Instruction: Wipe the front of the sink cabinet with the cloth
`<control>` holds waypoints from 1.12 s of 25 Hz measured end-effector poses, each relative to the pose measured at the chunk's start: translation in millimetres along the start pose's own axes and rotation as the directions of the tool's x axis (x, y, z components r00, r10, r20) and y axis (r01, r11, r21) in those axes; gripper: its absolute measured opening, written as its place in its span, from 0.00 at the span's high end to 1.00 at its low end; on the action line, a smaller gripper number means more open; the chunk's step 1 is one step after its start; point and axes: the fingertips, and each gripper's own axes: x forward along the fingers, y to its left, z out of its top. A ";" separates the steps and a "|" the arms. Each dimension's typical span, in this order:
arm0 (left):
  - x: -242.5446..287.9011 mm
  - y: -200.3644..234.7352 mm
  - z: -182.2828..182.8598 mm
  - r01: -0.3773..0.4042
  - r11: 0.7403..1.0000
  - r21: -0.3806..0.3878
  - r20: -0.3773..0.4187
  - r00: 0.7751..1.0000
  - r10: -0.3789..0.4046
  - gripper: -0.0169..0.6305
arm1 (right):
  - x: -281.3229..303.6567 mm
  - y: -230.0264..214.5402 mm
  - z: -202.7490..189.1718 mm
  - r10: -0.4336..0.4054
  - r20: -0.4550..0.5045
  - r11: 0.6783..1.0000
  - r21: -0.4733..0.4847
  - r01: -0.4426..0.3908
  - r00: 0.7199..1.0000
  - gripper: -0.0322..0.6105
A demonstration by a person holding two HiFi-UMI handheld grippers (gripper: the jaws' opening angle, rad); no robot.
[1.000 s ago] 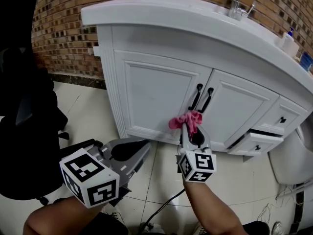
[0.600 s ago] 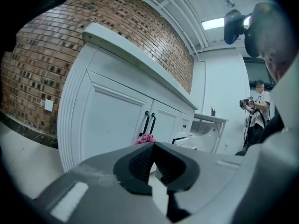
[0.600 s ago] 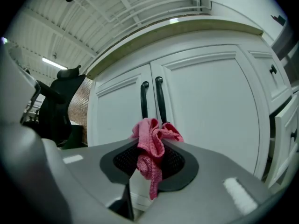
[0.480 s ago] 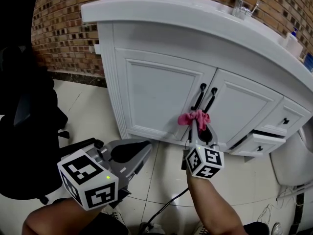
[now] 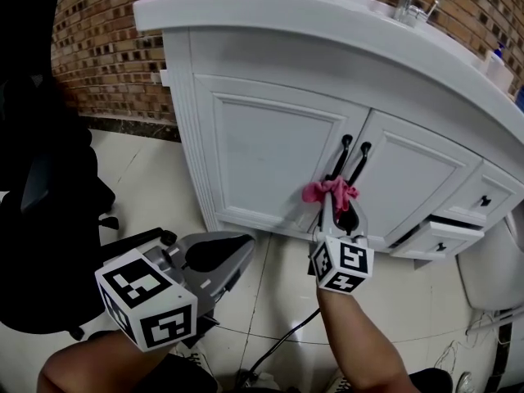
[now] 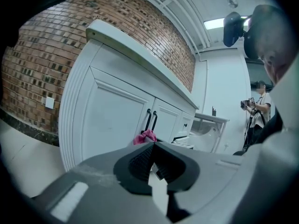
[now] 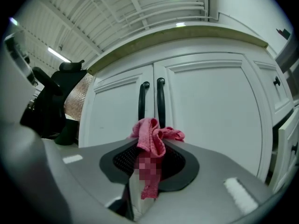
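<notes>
Currently the sink cabinet [image 5: 270, 150] fills the head view; its right-hand drawer [image 5: 427, 237] stands slightly ajar. Compared with a second ago the right gripper [image 5: 332, 203] has moved a little rightward and upward across the cabinet front, so the pink cloth [image 5: 329, 191] now sits just under the lower ends of the two black door handles [image 5: 352, 162], at the seam between the doors. Right jaws clamped on the cloth, bunch protruding ahead of the tips. Left gripper [image 5: 239, 254] low and well apart from the cabinet, jaws closed together, nothing held. Judgement: wiping under way, most of the panels apparently uncovered
</notes>
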 end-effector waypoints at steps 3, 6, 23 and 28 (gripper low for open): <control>0.3 2.5 -1.0 -0.004 1.000 0.001 -0.003 1.000 0.004 0.96 | -0.7 0.7 -3.8 0.010 0.009 1.000 -0.026 -0.010 1.000 0.79; -0.1 3.5 -0.2 -0.006 1.000 0.001 -0.002 1.000 0.006 0.96 | -0.8 1.9 -18.0 0.016 -0.020 1.000 -0.023 -0.017 1.000 0.79; -5.4 14.6 2.1 -0.018 1.000 -0.014 0.003 1.000 0.018 0.96 | -3.5 3.8 -138.3 0.050 -0.266 0.998 -0.015 -0.056 0.963 0.79; -7.1 18.7 1.1 -0.025 0.999 -0.023 0.003 1.000 0.025 0.96 | -5.1 4.9 -154.4 0.049 -0.294 0.998 -0.022 -0.058 0.954 0.79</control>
